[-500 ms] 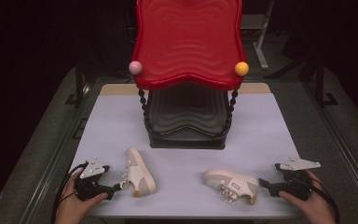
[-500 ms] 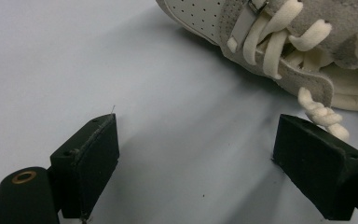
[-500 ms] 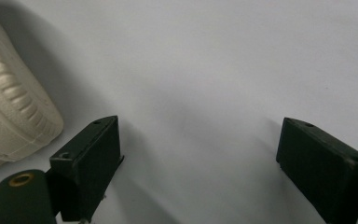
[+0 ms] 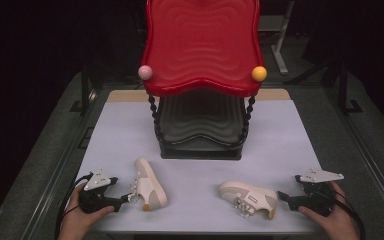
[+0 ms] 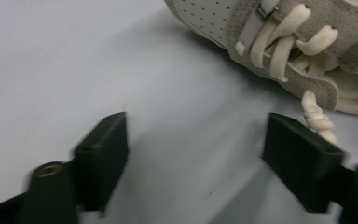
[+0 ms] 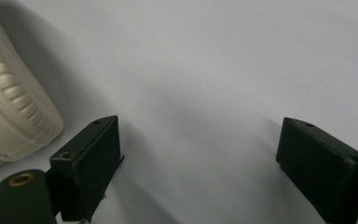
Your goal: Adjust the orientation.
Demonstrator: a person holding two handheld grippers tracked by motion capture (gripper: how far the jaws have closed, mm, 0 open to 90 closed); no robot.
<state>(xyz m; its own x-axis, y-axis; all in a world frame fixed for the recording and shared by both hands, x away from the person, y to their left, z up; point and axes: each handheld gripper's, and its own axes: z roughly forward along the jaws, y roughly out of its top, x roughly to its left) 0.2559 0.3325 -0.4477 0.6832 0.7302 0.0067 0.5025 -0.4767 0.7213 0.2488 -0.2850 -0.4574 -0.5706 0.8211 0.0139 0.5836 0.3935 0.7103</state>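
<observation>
Left shoe (image 5: 279, 42): cut off by the top and right edges in the left gripper view; heel out of frame.
Right shoe (image 6: 9, 102): just a ribbed sole edge at the left border, probably the heel.
Lower shelf of the red rack (image 4: 200, 127): shadowed, detail unreadable.

Left gripper (image 4: 129, 198) low at bottom left of the high view, held in the left hand (image 4: 80, 215), jaws spread wide, nothing between them. Right gripper (image 4: 281, 196) at bottom right in the right hand (image 4: 332, 217), jaws wide apart, empty, pointing toward frame centre.
</observation>
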